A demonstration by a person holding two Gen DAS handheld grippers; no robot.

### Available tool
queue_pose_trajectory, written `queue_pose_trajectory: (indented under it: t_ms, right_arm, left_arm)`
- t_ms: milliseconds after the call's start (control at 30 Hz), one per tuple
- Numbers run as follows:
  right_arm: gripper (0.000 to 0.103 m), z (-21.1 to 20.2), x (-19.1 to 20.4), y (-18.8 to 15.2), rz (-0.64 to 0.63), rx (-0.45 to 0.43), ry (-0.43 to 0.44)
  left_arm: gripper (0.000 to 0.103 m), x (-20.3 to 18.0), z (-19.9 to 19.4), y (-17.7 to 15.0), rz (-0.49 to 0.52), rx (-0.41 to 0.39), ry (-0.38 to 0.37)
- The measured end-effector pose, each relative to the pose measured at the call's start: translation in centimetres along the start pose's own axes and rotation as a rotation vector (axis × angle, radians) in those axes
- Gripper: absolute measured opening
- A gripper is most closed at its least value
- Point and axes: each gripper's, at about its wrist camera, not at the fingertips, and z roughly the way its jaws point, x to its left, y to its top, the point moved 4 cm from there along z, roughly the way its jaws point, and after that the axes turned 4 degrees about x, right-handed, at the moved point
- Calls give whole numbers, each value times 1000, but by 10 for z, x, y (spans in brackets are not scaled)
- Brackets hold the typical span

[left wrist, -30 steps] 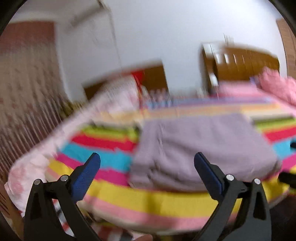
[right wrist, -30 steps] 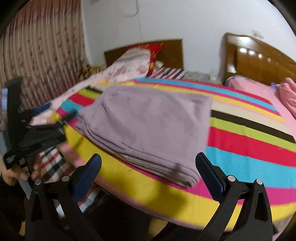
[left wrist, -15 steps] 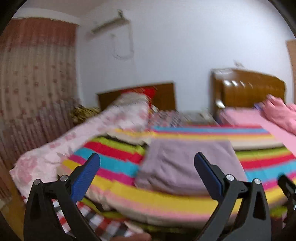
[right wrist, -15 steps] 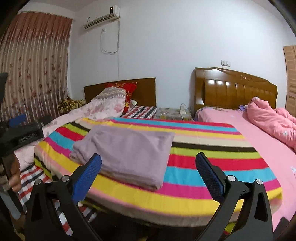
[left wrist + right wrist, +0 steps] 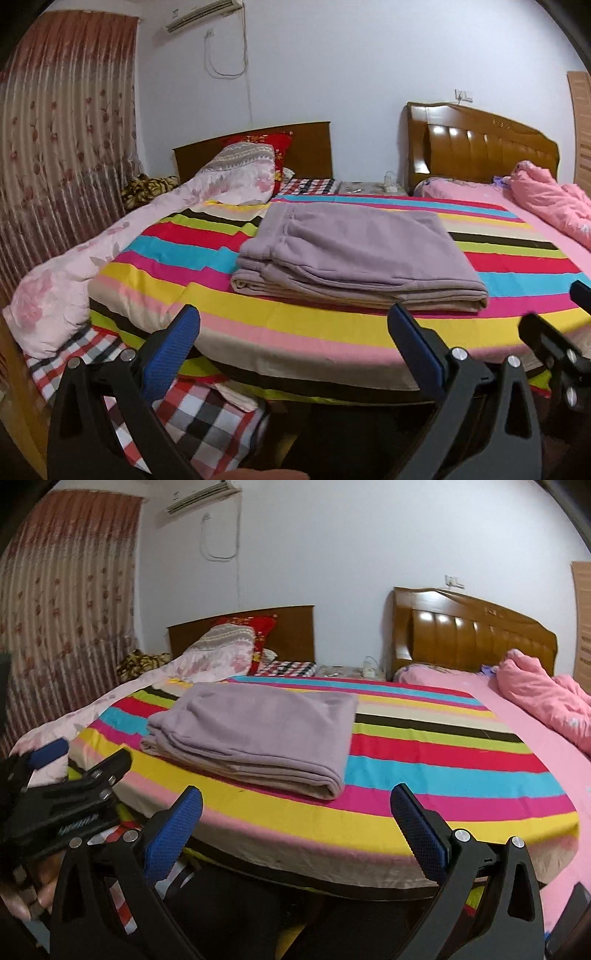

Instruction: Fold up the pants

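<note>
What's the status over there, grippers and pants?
Left gripper open, empty. Right gripper open, empty. Pants folded flat on striped bedspread, untouched. Nothing in the way.

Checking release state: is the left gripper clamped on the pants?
No, the left gripper stands open with nothing between its blue pads, back from the folded purple pants lying on the striped sheet.

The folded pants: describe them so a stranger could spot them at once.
Find the bed with the striped sheet. On its left part, toward the near edge, lie the pants, folded in a flat stack. They are plain mauve, the only unpatterned cloth on those bright stripes.
</note>
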Motion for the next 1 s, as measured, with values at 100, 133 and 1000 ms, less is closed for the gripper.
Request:
queue_pose_trajectory:
  t_ms: [100,133,1000]
  right_arm:
    - [98,1,-1,-1,10,6,-15]
    - [98,1,-1,-2,10,8,-14]
    - [98,4,-3,-4,4,19,-7]
  left_arm:
    - [101,0,-1,-1,-12,-3,-23]
    - [101,0,-1,-1,-9,-3,-24]
    - [101,-6,1,-7,15,13,-36]
